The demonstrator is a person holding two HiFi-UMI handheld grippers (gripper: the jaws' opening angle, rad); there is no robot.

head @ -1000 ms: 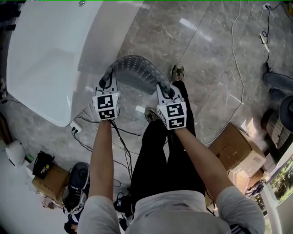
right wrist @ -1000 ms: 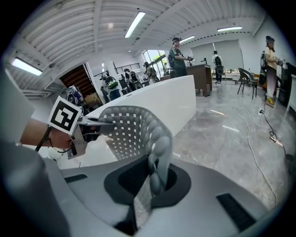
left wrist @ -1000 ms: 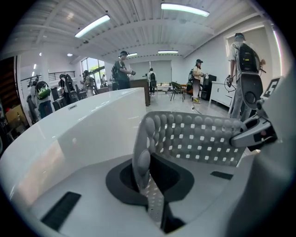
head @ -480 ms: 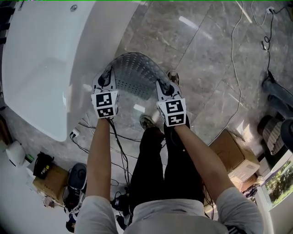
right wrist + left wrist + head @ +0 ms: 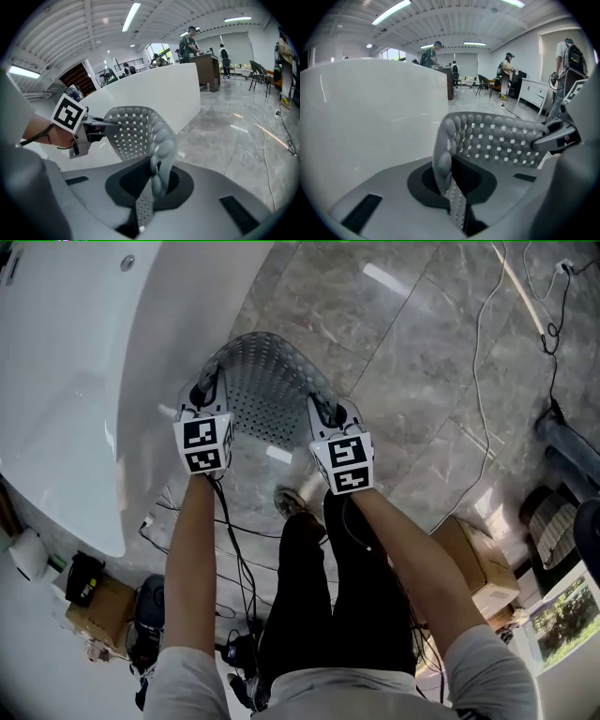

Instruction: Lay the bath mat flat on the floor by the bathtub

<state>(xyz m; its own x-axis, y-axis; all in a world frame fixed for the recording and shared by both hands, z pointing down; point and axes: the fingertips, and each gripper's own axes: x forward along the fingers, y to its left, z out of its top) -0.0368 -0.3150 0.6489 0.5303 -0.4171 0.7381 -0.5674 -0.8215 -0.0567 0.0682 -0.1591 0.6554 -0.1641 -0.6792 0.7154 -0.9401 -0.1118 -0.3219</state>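
1 bath mat [image 5: 270, 395], arched above the floor [image 5: 422, 362] beside 1 bathtub [image 5: 66, 371]. 2 grippers: left gripper [image 5: 212, 388] and right gripper [image 5: 325, 412] each pinch 1 mat edge. can't tell if far end touches floor.

A: Which parts of the mat [image 5: 269, 395] are hidden?
B: Head view: both near corners, under the left gripper [image 5: 208, 392] and right gripper [image 5: 323, 412]. Gripper views: the mat's edge covers the inner jaw faces.
A: The tub [image 5: 66, 371]?
B: Cut off at the top and left edges.
A: The far people [image 5: 432, 54]?
B: Too small to tell their actions.
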